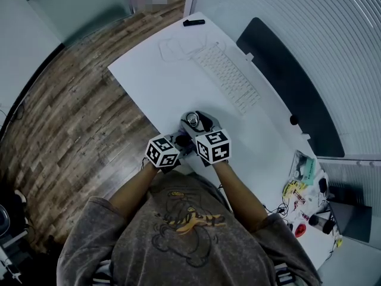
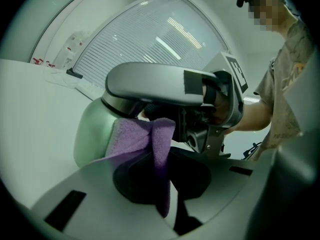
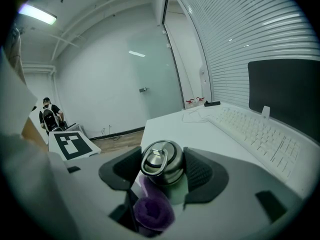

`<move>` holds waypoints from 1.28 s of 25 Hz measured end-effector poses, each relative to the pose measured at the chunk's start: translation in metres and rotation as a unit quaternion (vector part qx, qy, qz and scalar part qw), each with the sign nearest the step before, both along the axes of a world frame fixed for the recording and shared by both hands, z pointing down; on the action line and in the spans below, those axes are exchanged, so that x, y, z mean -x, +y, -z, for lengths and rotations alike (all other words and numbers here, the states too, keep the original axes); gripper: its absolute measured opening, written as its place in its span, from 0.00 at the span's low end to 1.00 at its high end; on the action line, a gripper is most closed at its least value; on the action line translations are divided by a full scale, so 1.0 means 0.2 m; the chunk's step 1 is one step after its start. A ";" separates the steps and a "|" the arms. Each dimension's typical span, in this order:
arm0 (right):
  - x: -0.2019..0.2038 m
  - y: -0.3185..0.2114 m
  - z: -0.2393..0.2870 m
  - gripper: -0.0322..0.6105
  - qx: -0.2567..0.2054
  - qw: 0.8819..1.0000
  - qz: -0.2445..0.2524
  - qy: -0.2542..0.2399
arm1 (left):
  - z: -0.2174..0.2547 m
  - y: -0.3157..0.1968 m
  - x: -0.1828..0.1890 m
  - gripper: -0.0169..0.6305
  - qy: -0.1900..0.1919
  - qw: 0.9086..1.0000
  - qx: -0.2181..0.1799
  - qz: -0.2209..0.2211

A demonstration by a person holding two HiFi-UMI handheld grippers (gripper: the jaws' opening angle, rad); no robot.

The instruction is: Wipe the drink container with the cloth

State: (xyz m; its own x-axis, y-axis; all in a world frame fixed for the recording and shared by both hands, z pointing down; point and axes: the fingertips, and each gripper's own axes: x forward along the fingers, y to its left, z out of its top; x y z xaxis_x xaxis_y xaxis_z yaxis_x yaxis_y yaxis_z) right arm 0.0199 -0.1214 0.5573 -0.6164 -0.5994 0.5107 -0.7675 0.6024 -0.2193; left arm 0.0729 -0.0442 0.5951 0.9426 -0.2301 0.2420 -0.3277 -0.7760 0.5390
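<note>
Head view: the left gripper [image 1: 178, 142] and right gripper [image 1: 202, 127] meet at the near edge of the white surface [image 1: 149, 82]. The drink container [image 1: 191, 119] stands upright between them, and the keyboard [image 1: 229, 79] lies well apart toward 1 o'clock.

Left gripper view: the left gripper's jaws pinch the purple cloth [image 2: 135, 136] — its fold lies against the green container's side.

Right gripper view: the right gripper's jaws clasp the container just under its steel lid [image 3: 159, 159], with the cloth at 6 o'clock.
</note>
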 end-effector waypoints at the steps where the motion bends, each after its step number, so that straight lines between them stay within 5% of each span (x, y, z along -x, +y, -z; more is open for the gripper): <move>1: 0.00 0.00 0.00 0.46 0.000 1.000 0.000 0.000 | 0.00 0.00 -0.01 0.10 0.000 1.000 0.001 -0.004; 15: 0.00 0.01 -0.01 0.47 0.002 1.000 0.027 -0.002 | 0.00 0.02 -0.13 0.11 -0.001 0.999 0.003 -0.044; 21: -0.06 0.05 0.08 0.48 -0.031 0.996 0.082 -0.001 | 0.05 0.07 -0.11 0.11 0.005 0.998 0.011 -0.062; 26: -0.10 0.10 0.16 0.54 -0.079 0.982 0.174 0.005 | 0.07 0.12 -0.10 0.11 0.008 0.997 0.020 -0.074; 32: -0.14 0.20 0.19 0.54 -0.081 0.972 0.223 -0.001 | 0.09 0.13 -0.04 0.11 0.008 0.998 0.023 -0.065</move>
